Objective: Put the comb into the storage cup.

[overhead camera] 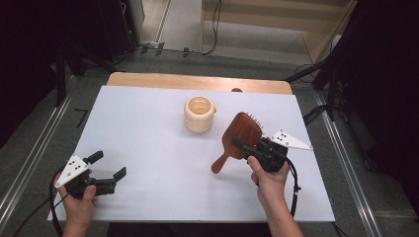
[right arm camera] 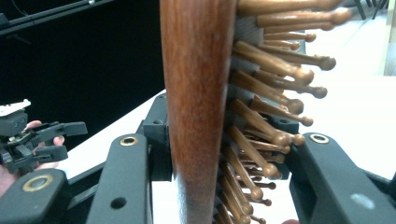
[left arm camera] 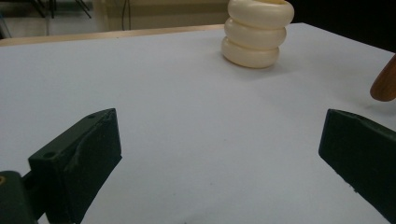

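My right claw (overhead camera: pixel 247 146) pinches the wooden hairbrush (overhead camera: pixel 237 139) at its head, holding it tilted above the white worktop (overhead camera: pixel 148 148), handle low, just right of the cream ringed cup (overhead camera: pixel 199 114). My left claw (overhead camera: pixel 106 171) stands spread, holding nothing, near the worktop's front left corner

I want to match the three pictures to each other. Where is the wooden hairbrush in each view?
High view: the wooden hairbrush is right of centre, lifted off the table in the right gripper, handle pointing down-left.
Left gripper view: a rounded brown tip at the right edge, probably its handle.
Right gripper view: upright in the middle, bristles to the right, between the jaws.
Shared landmark: the white table.
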Action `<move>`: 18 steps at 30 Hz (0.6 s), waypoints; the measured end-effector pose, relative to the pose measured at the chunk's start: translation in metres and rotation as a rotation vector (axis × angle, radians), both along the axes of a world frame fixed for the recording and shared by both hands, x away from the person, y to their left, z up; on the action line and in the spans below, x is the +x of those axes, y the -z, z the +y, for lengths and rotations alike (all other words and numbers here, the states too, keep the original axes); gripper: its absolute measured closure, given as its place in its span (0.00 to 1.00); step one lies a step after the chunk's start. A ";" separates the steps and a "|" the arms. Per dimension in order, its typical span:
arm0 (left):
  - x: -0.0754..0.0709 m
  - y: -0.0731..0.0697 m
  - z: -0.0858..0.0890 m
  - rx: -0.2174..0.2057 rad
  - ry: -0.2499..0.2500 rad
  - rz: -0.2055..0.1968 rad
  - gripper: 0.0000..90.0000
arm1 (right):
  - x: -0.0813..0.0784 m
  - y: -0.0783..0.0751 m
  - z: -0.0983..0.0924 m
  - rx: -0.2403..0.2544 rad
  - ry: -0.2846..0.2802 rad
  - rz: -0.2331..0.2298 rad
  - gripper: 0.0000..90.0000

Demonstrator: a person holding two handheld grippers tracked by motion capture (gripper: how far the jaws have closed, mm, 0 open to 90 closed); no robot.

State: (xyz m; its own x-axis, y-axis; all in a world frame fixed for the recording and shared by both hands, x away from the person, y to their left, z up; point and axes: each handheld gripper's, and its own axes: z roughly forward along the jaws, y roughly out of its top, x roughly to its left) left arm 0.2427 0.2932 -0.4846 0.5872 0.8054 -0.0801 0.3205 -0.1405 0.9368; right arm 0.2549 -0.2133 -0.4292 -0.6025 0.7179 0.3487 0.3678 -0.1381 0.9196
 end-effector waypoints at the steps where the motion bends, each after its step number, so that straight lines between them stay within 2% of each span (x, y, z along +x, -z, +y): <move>1: 0.000 0.000 0.003 -0.007 -0.003 -0.003 0.00 | 0.000 -0.001 -0.001 -0.004 0.001 -0.004 0.59; 4: 0.000 0.004 0.006 -0.031 -0.010 0.012 0.00 | 0.002 -0.003 -0.003 -0.010 0.005 -0.011 0.59; 11: -0.001 0.007 0.003 -0.026 0.005 0.006 0.00 | 0.009 -0.007 -0.005 -0.023 0.010 -0.009 0.59; 14: -0.001 0.008 0.005 -0.049 0.004 0.002 0.00 | 0.011 -0.011 -0.005 -0.026 0.012 -0.015 0.59; 18: -0.001 0.008 0.006 -0.059 0.010 0.007 0.00 | 0.015 -0.017 -0.003 -0.033 0.009 -0.023 0.59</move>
State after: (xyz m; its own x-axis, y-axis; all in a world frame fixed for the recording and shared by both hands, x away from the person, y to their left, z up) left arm 0.2414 0.2988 -0.4929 0.5944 0.7933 -0.1315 0.3259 -0.0882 0.9413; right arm 0.2703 -0.2162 -0.4117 -0.6032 0.7344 0.3112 0.3457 -0.1109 0.9318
